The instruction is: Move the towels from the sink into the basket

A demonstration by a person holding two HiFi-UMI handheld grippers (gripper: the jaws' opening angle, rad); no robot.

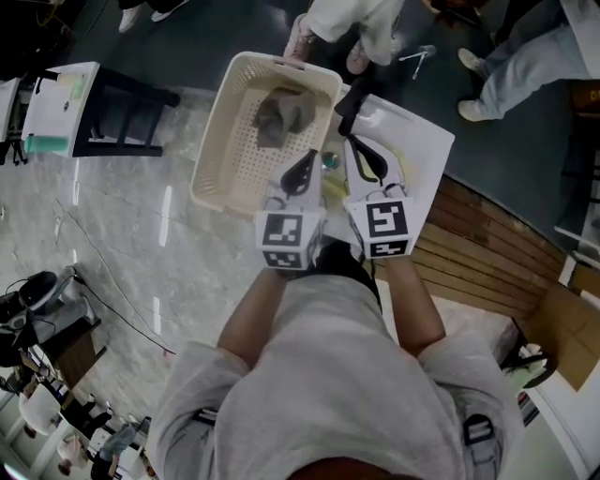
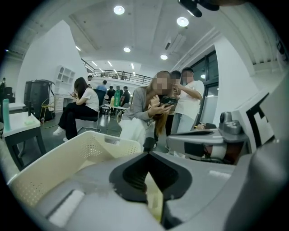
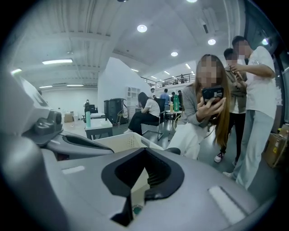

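A grey towel (image 1: 279, 117) lies crumpled inside the cream perforated basket (image 1: 225, 141), toward its far end. To the basket's right stands the white sink (image 1: 422, 141), and no towel shows in the part of it that I can see. My left gripper (image 1: 307, 159) hovers at the basket's near right corner, shut and empty. Beside it, over the sink's left edge, my right gripper (image 1: 352, 145) is shut with nothing held. In the left gripper view the gripper (image 2: 146, 180) is shut, with the basket (image 2: 67, 158) at the left. The right gripper (image 3: 134, 182) is also shut in its own view.
A white side table (image 1: 61, 103) with a green bottle stands far left. People sit and stand beyond the basket and sink (image 1: 352, 23). A wooden slatted strip (image 1: 487, 262) runs at the right. The sink drain (image 3: 137, 209) shows under my right jaws.
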